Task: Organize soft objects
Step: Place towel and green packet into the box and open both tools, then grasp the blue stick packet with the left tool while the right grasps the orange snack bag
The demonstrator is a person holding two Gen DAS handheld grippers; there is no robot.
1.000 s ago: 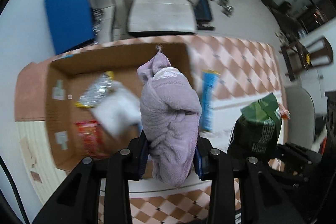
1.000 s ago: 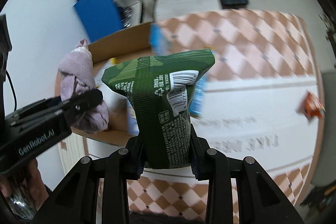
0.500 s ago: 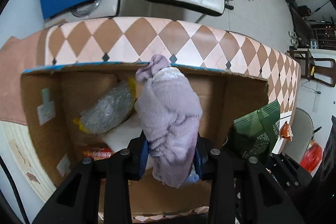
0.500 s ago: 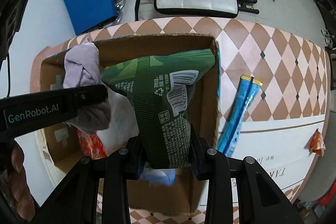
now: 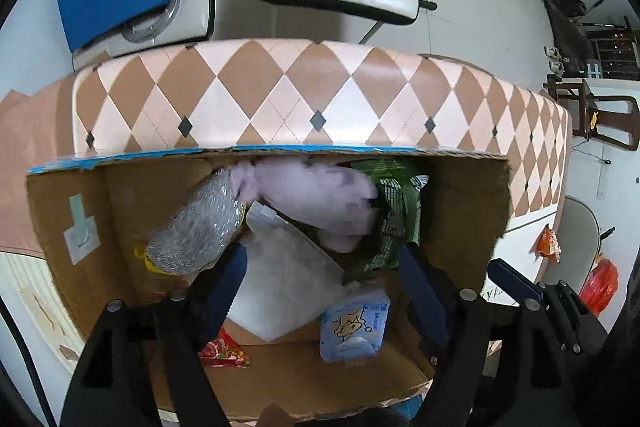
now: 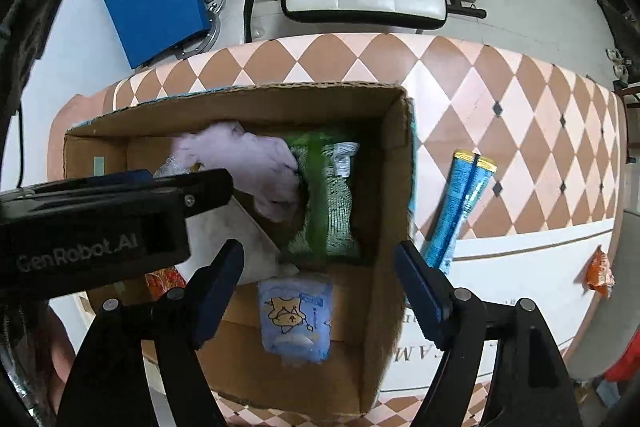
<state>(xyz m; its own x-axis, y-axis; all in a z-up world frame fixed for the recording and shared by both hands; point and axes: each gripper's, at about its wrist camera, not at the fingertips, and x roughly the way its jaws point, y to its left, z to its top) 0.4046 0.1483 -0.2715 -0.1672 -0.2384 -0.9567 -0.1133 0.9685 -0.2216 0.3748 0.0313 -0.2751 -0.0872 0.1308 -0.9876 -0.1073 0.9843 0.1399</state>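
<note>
Both claws hang over the cardboard box (image 6: 394, 163), pointing down into it. The left claw (image 5: 324, 287) has just been opening and its jaws now stand wide apart with nothing pressed between them; the lilac towel (image 5: 316, 199) lies ahead of its fingertips against the far wall of the box, blurred, clear of both pads. The right claw (image 6: 320, 283) has likewise just been opening and grips nothing; the green snack bag (image 6: 326, 203) lies ahead of it on the box floor, touching the towel on its left side. Directly below the gap of the right claw sits a pale blue tissue pack (image 6: 296, 319), and a white packet (image 5: 284, 287) lies beneath the left claw. A silvery bag (image 5: 196, 231) rests to the left of the towel. Outside the box, to the right of the right claw, a blue stick pack (image 6: 460, 203) lies on the checkered tabletop (image 6: 500, 131).
</note>
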